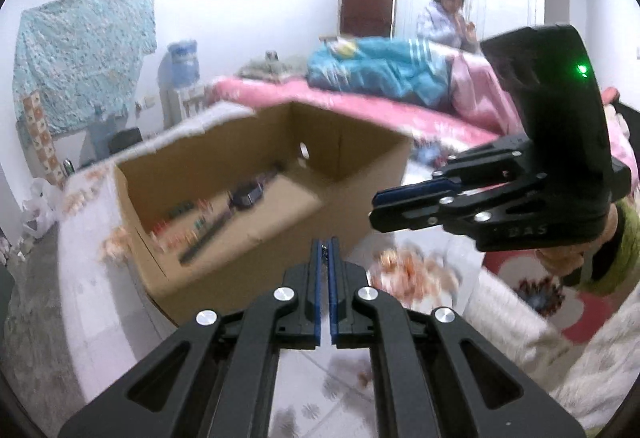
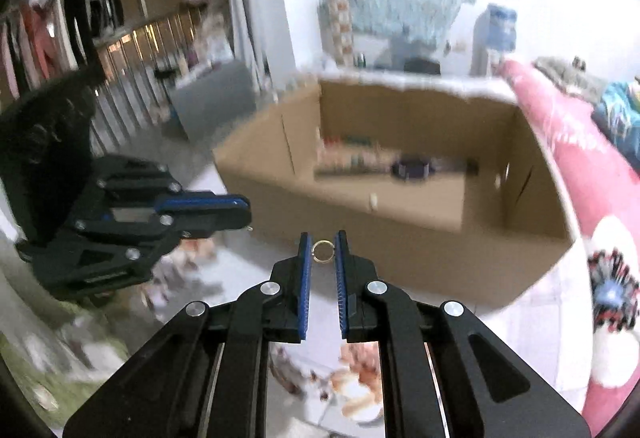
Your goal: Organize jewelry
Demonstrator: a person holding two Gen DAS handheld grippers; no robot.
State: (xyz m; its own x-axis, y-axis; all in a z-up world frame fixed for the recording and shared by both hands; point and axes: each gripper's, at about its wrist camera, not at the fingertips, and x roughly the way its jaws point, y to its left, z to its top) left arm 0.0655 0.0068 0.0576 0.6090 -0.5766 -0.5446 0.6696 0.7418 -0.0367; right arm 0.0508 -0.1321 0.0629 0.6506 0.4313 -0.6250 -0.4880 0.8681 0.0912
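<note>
gold ring [image 2: 321,251] clamped between right gripper [image 2: 322,242] pads; left gripper [image 1: 327,244] together, perhaps pinching something tiny.

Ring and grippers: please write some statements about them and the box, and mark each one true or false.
1. The right gripper holds a small ring between its pads. True.
2. The left gripper is wide open. False: its jaws are almost shut, with something small and thin pinched at the tips.
3. The cardboard box is open at the top. True.
4. The box is empty. False: blurred items lie on its floor.
5. The ring lies inside the box. False: it is in the right gripper, in front of the box.
</note>
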